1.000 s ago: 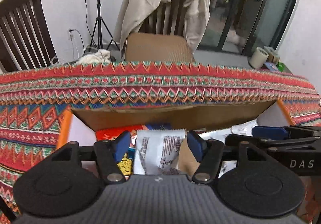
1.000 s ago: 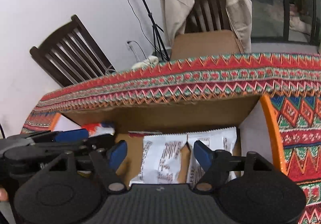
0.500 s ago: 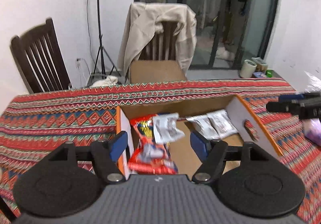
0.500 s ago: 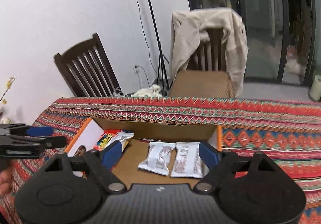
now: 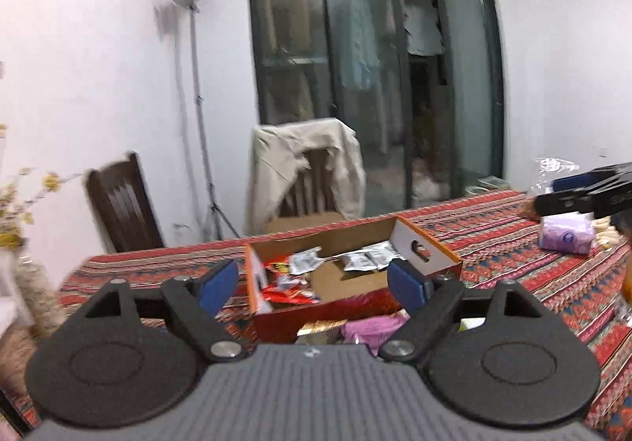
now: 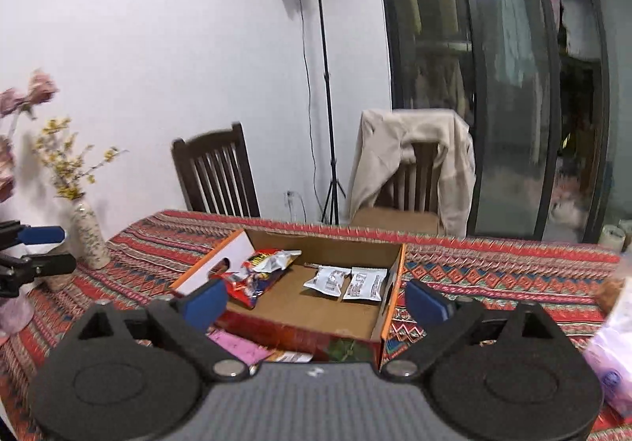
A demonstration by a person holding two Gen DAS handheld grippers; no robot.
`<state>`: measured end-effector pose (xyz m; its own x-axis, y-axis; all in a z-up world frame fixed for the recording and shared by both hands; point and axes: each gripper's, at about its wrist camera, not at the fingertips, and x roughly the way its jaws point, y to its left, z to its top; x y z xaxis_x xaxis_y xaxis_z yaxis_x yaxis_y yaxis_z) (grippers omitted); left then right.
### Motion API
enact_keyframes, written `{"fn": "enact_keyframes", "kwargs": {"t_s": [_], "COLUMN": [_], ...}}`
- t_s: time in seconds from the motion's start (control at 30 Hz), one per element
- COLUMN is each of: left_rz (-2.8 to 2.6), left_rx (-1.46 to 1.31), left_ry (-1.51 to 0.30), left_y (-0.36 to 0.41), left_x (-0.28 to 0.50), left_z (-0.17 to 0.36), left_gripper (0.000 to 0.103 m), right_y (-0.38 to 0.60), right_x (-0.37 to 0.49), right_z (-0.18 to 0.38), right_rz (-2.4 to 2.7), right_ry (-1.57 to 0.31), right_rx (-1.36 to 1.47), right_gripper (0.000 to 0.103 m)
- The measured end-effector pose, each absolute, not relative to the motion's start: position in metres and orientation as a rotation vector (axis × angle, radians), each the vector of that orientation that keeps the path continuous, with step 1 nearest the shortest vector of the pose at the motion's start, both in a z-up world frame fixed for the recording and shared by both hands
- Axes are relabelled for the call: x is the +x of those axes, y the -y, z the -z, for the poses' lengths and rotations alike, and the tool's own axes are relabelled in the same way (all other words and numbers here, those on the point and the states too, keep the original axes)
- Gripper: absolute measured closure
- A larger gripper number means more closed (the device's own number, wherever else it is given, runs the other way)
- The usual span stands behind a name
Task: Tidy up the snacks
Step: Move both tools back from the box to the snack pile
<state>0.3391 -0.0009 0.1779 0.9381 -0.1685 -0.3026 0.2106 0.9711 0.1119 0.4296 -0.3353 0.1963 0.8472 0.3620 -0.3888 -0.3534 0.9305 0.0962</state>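
Observation:
An open cardboard box (image 5: 428,253) (image 6: 393,283) with orange-edged white ends sits on the patterned tablecloth. Inside lie a red snack bag (image 5: 284,291) (image 6: 256,279) at its left end and two white packets (image 5: 363,259) (image 6: 347,281) toward the right. A pink packet (image 5: 375,326) (image 6: 241,348) lies on the cloth in front of the box. My left gripper (image 5: 314,285) hangs back from the box, its jaws opening with nothing between them. My right gripper (image 6: 316,298) is likewise back and above, jaws opening and empty.
A purple tissue pack (image 5: 565,237) and a clear plastic bag (image 6: 616,342) lie at the table's right. A vase of flowers (image 6: 89,239) stands at the left. Behind the table are a dark chair (image 6: 215,172), a jacket-draped chair (image 6: 414,164) and a light stand (image 6: 326,85).
Both grippers pulled back and up out of the box and their jaws widened. The white packets stay lying in the box, which now shows whole.

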Motion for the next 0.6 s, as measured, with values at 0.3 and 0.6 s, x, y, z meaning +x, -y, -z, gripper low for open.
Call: {"fn": "enact_keyframes", "kwargs": {"t_s": [0.3, 0.6], "left_rz": [0.151, 0.083], "left_rx": [0.020, -0.008], "left_ry": [-0.341, -0.470], "left_y": [-0.002, -0.021], "left_x": [0.253, 0.232], "left_z": [-0.126, -0.077], "left_gripper": [0.016, 0.016], "right_y": [0.338, 0.325], "right_x": [0.306, 0.250], "right_z": [-0.159, -0.073], "right_rz": [-0.386, -0.323], "right_ry": [-0.329, -0.424], "right_rx": [-0.002, 0.084], "right_gripper": [0.000, 0.000]}}
